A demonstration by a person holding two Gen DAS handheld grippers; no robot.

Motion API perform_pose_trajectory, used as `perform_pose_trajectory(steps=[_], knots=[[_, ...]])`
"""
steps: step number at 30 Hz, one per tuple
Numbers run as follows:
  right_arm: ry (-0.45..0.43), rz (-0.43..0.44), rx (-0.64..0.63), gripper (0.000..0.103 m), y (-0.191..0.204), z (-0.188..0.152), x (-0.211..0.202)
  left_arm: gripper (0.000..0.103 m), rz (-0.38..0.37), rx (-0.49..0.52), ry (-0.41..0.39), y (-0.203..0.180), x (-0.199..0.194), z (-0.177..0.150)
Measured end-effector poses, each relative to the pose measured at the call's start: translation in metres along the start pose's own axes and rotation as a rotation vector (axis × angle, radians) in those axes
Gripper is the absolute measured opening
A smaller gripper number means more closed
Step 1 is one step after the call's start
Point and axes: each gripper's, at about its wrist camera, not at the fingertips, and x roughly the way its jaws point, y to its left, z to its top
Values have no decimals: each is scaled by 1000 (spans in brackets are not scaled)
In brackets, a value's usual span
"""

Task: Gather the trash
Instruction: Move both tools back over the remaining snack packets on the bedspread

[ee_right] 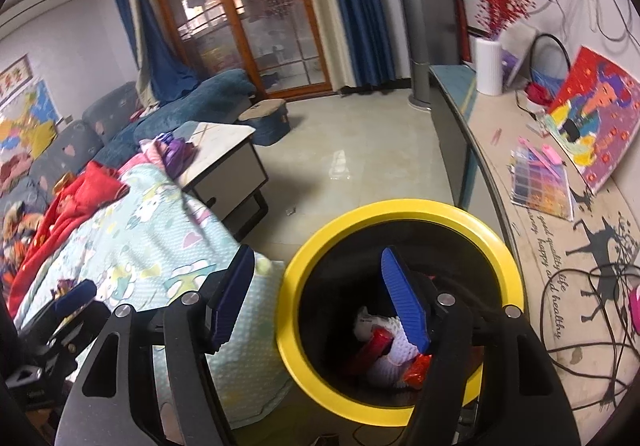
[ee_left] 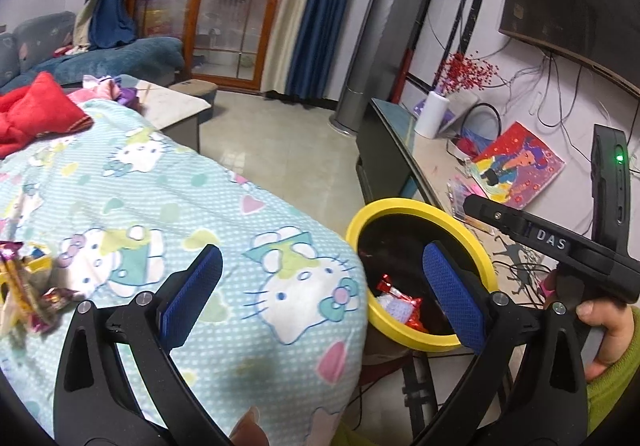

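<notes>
Sitting in the bottom of the yellow-rimmed bin [ee_right: 400, 214], red wrappers [ee_right: 370, 350] and a white crumpled piece [ee_right: 390, 360] lie right under the right gripper [ee_right: 320, 294], jaws apart with nothing between them. More wrappers [ee_left: 28, 286] wait on the cartoon-cat blanket [ee_left: 168, 198], left of the left gripper [ee_left: 324, 294], spread wide and empty, the bin just to its right.
</notes>
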Motion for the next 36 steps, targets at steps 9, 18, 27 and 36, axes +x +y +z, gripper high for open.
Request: perform_pose_trajectory(steps=[9,18,27,36], knots=[[-52,48,-76,64,40,-5,-12,92,77,-2,-62,24,-24,1],[-67,104,-150,64,81,-16,-16,92,145,-37,-117,56,-50,0],[-59,166,-272,66,130,-34,-20,92,205,-117,-164,96,-75,1],[-31,221,-372,68,170,-49,-18,92,264,-200,-202,136,-94,0]])
